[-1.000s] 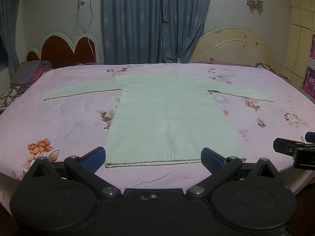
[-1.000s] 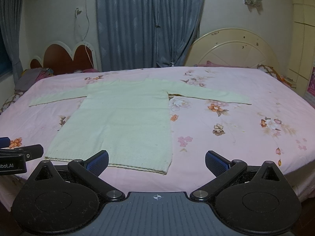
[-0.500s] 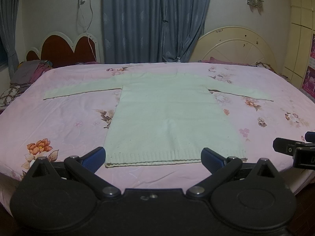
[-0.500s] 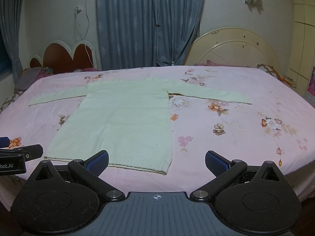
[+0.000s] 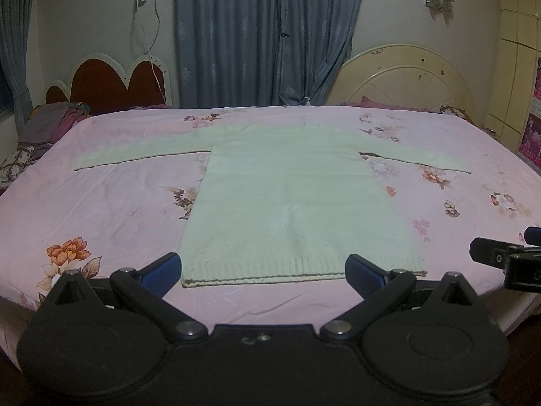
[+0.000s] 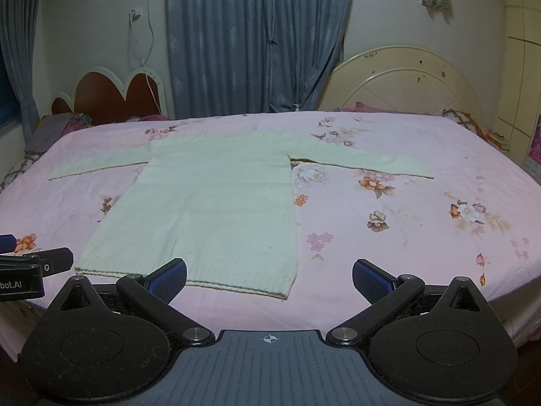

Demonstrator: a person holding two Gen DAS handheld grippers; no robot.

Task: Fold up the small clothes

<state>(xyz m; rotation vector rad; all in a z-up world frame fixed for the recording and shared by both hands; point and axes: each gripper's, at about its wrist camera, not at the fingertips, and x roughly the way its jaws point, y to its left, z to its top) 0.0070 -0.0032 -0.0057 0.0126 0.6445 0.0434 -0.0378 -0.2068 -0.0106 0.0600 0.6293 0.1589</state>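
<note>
A pale cream knit sweater (image 5: 290, 199) lies flat on the pink floral bed sheet (image 5: 111, 209), both sleeves spread out sideways and its ribbed hem nearest me. My left gripper (image 5: 262, 272) hovers open just in front of the hem, nothing between its blue-padded fingers. In the right wrist view the sweater (image 6: 209, 206) sits left of centre. My right gripper (image 6: 268, 279) is open too, above the hem's right corner, holding nothing. Each gripper's body shows at the edge of the other's view.
Two headboards stand behind the bed: a red heart-shaped one (image 5: 111, 84) on the left and a cream arched one (image 5: 405, 77) on the right. Pillows and bunched fabric (image 5: 44, 125) lie at the far left. Blue curtains (image 5: 263, 34) hang behind.
Both views have crept slightly forward toward the sweater's hem. Both grippers stay open and the sweater lies as before.
</note>
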